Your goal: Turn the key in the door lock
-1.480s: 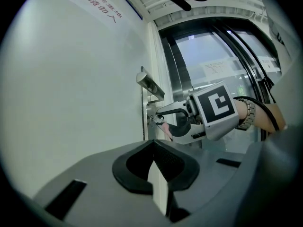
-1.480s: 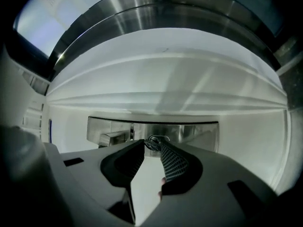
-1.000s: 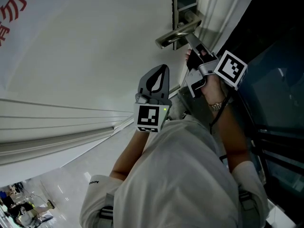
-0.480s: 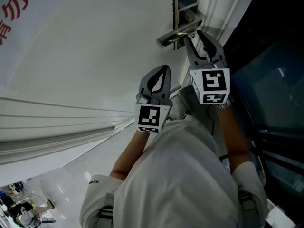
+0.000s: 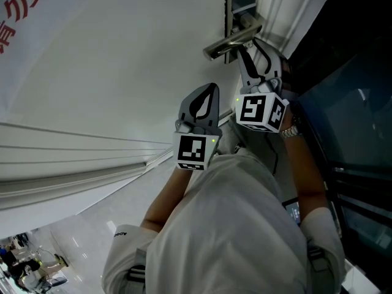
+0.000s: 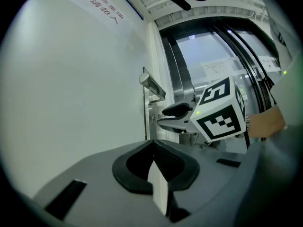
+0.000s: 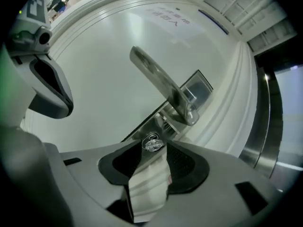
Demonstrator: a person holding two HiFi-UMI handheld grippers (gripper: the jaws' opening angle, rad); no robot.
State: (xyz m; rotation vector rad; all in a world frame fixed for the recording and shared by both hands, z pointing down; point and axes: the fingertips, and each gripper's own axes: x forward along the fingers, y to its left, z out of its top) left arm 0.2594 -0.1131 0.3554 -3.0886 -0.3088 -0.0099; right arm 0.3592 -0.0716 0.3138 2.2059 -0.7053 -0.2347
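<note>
A small silver key (image 7: 152,144) sticks in the metal lock plate (image 7: 166,123) just below the lever door handle (image 7: 158,79). My right gripper (image 7: 152,149) is shut on the key's head. In the head view the right gripper (image 5: 247,51) reaches up under the handle (image 5: 229,41), its marker cube turned toward me; the key itself is hidden there. My left gripper (image 5: 210,92) hangs shut and empty in front of the white door (image 5: 122,60), a little left of and below the lock. From the left gripper (image 6: 154,150) view, the right gripper's fingers (image 6: 176,110) meet the lock (image 6: 152,118).
The white door (image 7: 113,79) has moulded ridges along its lower part. A dark glass panel with a metal frame (image 5: 355,133) stands to the right of the door edge. The person's arms and white shirt (image 5: 239,225) fill the lower middle of the head view.
My right gripper has rolled on the key: its marker cube swung from the right side round to face the head camera and on leftward. The left gripper has stayed still.
</note>
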